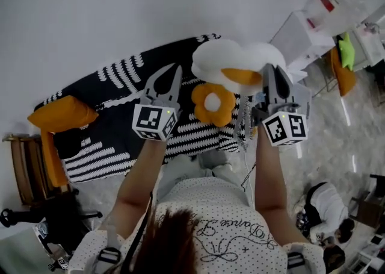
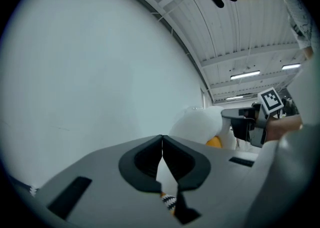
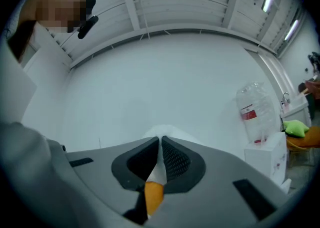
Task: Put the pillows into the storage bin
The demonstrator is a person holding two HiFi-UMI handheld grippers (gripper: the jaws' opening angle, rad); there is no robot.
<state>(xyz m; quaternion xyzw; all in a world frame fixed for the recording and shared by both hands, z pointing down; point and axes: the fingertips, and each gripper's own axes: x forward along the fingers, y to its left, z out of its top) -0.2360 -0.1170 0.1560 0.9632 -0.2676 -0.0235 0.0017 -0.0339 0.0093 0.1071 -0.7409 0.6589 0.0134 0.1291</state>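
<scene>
White-and-orange egg pillow is held raised above the striped blanket, its edge clamped between the jaws of the right gripper; the pillow hides the jaw tips in the head view. The left gripper has its jaws fully together on nothing. A flower pillow lies on the blanket between both grippers.

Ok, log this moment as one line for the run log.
right gripper: shut on egg pillow, held aloft | left gripper: shut, empty | flower pillow: on striped blanket | storage bin: not in view

Left tool held out, jaws together; right tool held out, jaws clamped.
</scene>
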